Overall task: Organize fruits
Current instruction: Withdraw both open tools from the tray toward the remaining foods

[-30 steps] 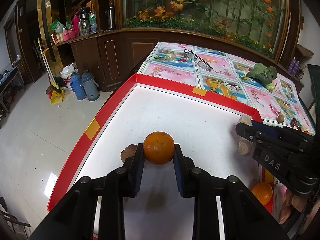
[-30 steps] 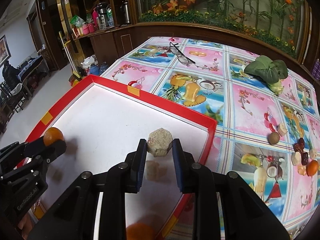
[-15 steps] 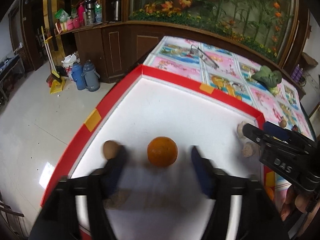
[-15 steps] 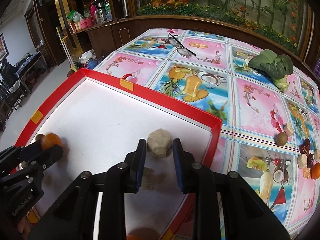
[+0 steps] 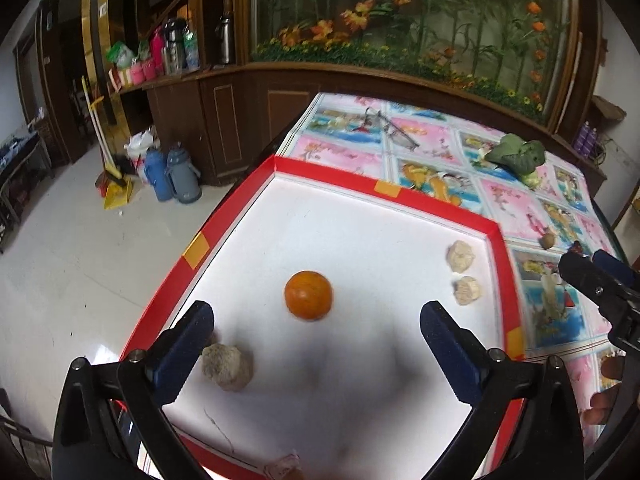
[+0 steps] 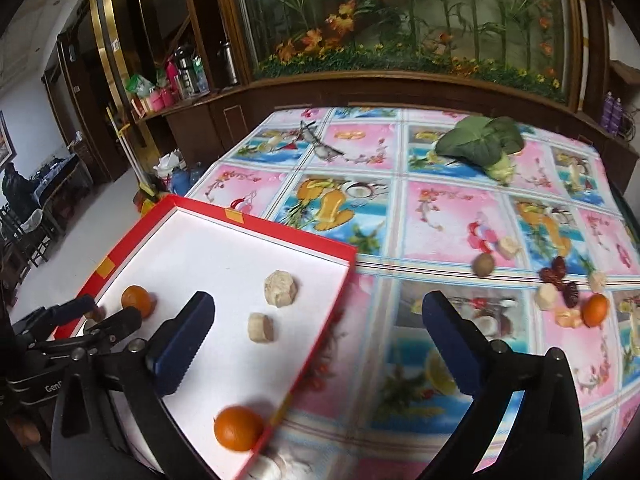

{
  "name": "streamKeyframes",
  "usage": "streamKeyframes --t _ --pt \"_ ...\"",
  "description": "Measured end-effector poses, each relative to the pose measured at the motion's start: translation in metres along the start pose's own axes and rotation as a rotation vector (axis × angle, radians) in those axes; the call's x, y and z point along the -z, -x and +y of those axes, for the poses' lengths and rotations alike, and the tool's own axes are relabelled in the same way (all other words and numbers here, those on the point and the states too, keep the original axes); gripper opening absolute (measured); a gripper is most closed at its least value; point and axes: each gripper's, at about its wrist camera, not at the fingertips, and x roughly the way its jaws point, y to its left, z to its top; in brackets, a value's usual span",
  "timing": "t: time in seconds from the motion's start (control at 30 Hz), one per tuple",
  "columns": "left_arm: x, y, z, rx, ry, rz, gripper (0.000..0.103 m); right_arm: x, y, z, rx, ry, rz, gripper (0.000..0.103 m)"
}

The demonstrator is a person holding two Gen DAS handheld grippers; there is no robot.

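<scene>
The left gripper [image 5: 316, 328] has just been opening and now stands spread wide, with nothing pinched; the orange [image 5: 308, 296] lies free on the white floor of the red tray [image 5: 384, 192], just ahead of the gap between the fingers. Close by the left finger [image 5: 182, 356] sits a pale lump [image 5: 227, 366], nearly touching it. Ahead and to the right, two more pale lumps [image 5: 461, 256] rest near the tray's right wall.

The right gripper [image 6: 318, 334] has likewise just been opening and is spread wide with nothing between its pads. Its left finger [image 6: 182, 344] hangs over the tray, its right finger over the patterned tablecloth [image 6: 440, 216], so the tray's red wall [image 6: 320, 344] crosses the gap. Another orange [image 6: 238, 427] lies in the tray's corner, below and behind the fingertips. Further ahead to the right, loose fruit pieces [image 6: 568, 300] are scattered on the cloth, with a leafy vegetable [image 6: 480, 146] and glasses [image 6: 320, 142] well beyond.
</scene>
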Motion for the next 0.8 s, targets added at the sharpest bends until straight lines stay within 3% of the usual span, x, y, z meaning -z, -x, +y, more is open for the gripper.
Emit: streamKeyframes --t 0.37,0.8 --pt "0.002 0.023 -0.043 0.069 -0.098 -0.048 0.103 0.024 0.050 -0.052 0.101 -0.091 -0.049 0.103" --pt "0.019 0.031 -0.135 0.176 -0.250 -0.042 0.103 0.064 0.108 -0.120 0.222 -0.169 -0.084 0.103"
